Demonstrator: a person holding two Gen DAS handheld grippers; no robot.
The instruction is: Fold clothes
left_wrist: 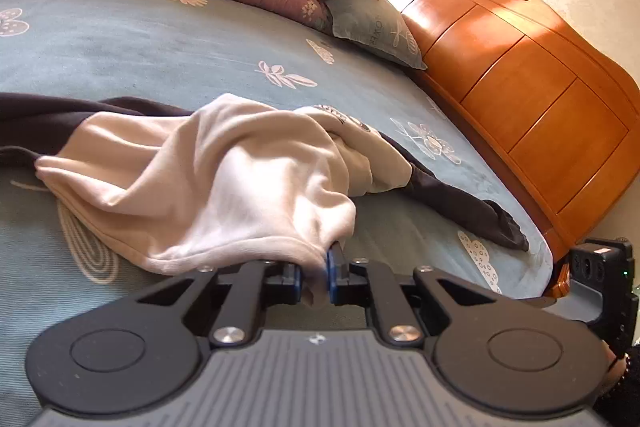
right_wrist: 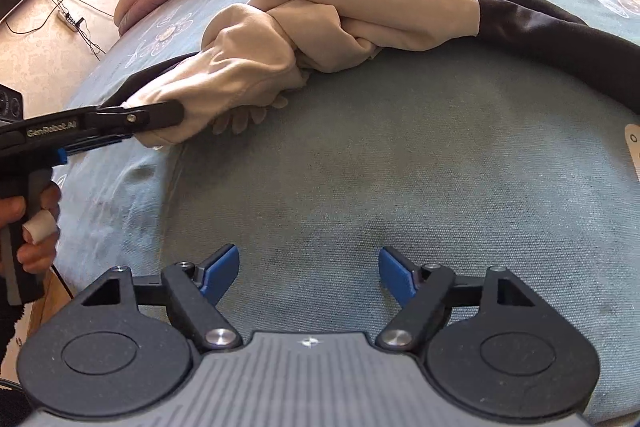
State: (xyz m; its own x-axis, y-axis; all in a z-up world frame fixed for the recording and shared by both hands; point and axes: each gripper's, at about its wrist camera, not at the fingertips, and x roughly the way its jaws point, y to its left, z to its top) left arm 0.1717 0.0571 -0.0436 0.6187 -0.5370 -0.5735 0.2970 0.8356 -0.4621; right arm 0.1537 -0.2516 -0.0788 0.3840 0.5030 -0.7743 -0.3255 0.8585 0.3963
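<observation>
Pinching the cream garment (left_wrist: 224, 179) by its near edge, the left hand-held gripper (left_wrist: 316, 277) has its jaws clamped on the fabric, angled down over the bed (left_wrist: 168, 39). Right hand-held gripper (right_wrist: 309, 277) hovers jaws apart over bare bedsheet, nothing between them. Two garments on the bed: one cream, one dark garment (left_wrist: 460, 195) under it

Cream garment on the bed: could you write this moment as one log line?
left gripper: shut on cream garment edge | right gripper: open, empty, over bedsheet | garment: crumpled, unfolded
</observation>
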